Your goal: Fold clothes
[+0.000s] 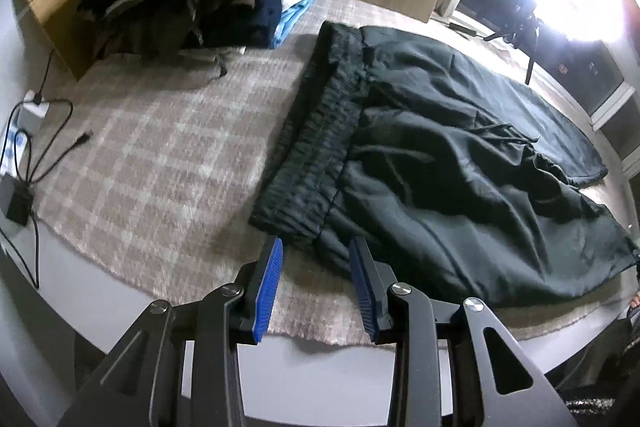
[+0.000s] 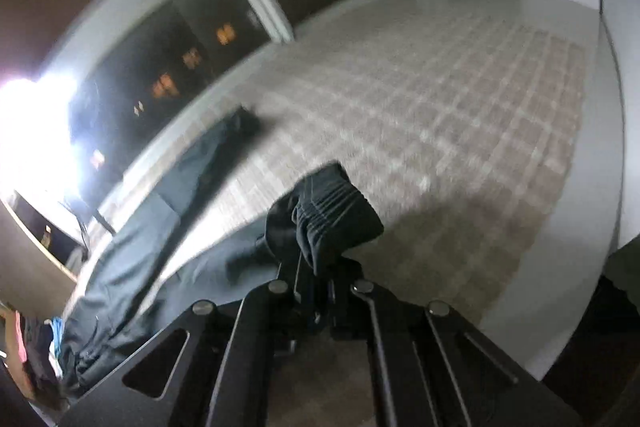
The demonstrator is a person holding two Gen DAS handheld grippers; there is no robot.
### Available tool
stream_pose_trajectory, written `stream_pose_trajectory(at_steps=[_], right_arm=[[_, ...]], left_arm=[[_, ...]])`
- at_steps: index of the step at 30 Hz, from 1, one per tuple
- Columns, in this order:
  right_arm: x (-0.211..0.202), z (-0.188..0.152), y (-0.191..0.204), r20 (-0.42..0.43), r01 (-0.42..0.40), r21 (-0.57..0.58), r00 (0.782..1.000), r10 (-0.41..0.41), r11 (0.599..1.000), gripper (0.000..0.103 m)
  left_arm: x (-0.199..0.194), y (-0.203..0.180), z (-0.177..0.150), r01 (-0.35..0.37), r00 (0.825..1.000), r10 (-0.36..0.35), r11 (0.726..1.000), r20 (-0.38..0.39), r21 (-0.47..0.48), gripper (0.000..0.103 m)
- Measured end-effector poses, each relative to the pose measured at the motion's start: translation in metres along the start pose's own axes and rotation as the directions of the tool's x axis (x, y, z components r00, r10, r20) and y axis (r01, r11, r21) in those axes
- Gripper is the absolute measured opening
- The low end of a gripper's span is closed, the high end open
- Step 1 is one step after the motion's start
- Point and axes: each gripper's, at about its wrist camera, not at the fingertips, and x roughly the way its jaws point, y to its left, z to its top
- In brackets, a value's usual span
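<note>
Right wrist view: right gripper (image 2: pixel 316 291) clamps the black trousers' (image 2: pixel 332 211) ribbed cuff; left gripper (image 1: pixel 316 255) gapes empty

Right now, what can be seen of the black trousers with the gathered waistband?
The black trousers with the gathered waistband lie spread on the beige checked blanket, thin crumpled fabric, drawcord loose on top. The open left gripper hovers at the waistband corner. The right gripper is shut on a ribbed cuff, lifting it.
</note>
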Motion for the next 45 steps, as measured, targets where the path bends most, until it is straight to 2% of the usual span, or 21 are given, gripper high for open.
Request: stream_pose_trajectory(at_steps=[3, 5, 6, 8, 9, 15, 18, 24, 26, 27, 28, 29, 30, 34, 39, 45], right_arm=[[0.026, -0.002, -0.015, -0.093, -0.028, 0.089, 0.995, 0.037, 0.996, 0.006], [0.033, -0.005, -0.022, -0.126, -0.046, 0.127, 0.99, 0.062, 0.991, 0.01], [0.033, -0.007, -0.025, -0.134, -0.048, 0.133, 0.989, 0.066, 0.99, 0.015], [0.032, -0.01, -0.032, -0.148, -0.046, 0.153, 0.987, 0.069, 0.987, 0.035], [0.032, -0.012, -0.034, -0.147, -0.055, 0.173, 0.986, 0.081, 0.983, 0.037], [0.027, -0.021, -0.042, -0.161, -0.119, 0.265, 0.973, 0.165, 0.957, 0.037], [0.026, -0.023, -0.03, -0.183, -0.115, 0.215, 0.971, 0.156, 0.97, 0.037], [0.042, -0.023, -0.017, -0.196, -0.119, 0.184, 0.968, 0.155, 0.976, 0.037], [0.044, -0.023, -0.017, -0.186, -0.122, 0.187, 0.97, 0.157, 0.975, 0.037], [0.044, -0.022, -0.016, -0.184, -0.124, 0.183, 0.97, 0.158, 0.975, 0.037], [0.046, -0.021, -0.015, -0.184, -0.13, 0.18, 0.969, 0.163, 0.975, 0.027], [0.048, -0.021, -0.013, -0.19, -0.137, 0.176, 0.967, 0.171, 0.975, 0.009], [0.049, -0.021, -0.011, -0.196, -0.136, 0.174, 0.966, 0.169, 0.975, 0.006], [0.04, -0.018, -0.007, -0.168, -0.119, 0.177, 0.974, 0.149, 0.977, 0.004], [0.007, -0.002, -0.006, -0.071, -0.188, 0.253, 0.975, 0.212, 0.949, 0.003], [-0.018, 0.033, 0.029, 0.037, -0.28, 0.242, 0.96, 0.279, 0.929, 0.003]], left_arm=[[-0.002, 0.005, -0.009, 0.0, 1.0, 0.0, 1.0, -0.016, -0.029, 0.033], [-0.008, 0.009, -0.017, 0.005, 1.0, -0.007, 0.999, -0.022, -0.052, 0.034], [-0.012, 0.011, -0.021, 0.015, 1.0, -0.017, 0.997, -0.021, -0.07, 0.038], [-0.019, 0.015, -0.03, 0.036, 0.999, -0.039, 0.994, -0.021, -0.106, 0.047], [-0.019, 0.016, -0.033, 0.057, 0.998, -0.061, 0.99, -0.024, -0.126, 0.047], [0.006, 0.016, -0.024, 0.136, 0.988, -0.148, 0.969, -0.042, -0.208, 0.048], [0.024, 0.015, -0.011, 0.136, 0.988, -0.15, 0.963, -0.042, -0.234, 0.049], [0.053, 0.024, 0.001, 0.179, 0.978, -0.204, 0.913, -0.032, -0.367, 0.048], [0.056, 0.024, 0.002, 0.194, 0.976, -0.218, 0.897, -0.014, -0.397, 0.048], [0.056, 0.023, 0.002, 0.199, 0.975, -0.222, 0.892, -0.008, -0.406, 0.042], [0.057, 0.023, 0.002, 0.204, 0.974, -0.226, 0.887, -0.003, -0.414, 0.033], [0.057, 0.022, 0.001, 0.207, 0.974, -0.228, 0.885, -0.002, -0.417, 0.013], [0.055, 0.023, 0.0, 0.209, 0.974, -0.227, 0.882, 0.007, -0.423, 0.013], [0.042, 0.024, -0.001, 0.214, 0.975, -0.217, 0.874, 0.044, -0.437, 0.009], [0.008, 0.031, 0.008, 0.232, 0.973, -0.208, 0.866, 0.101, -0.443, 0.008], [-0.017, 0.019, 0.046, 0.226, 0.972, -0.183, 0.895, 0.146, -0.385, 0.008]])
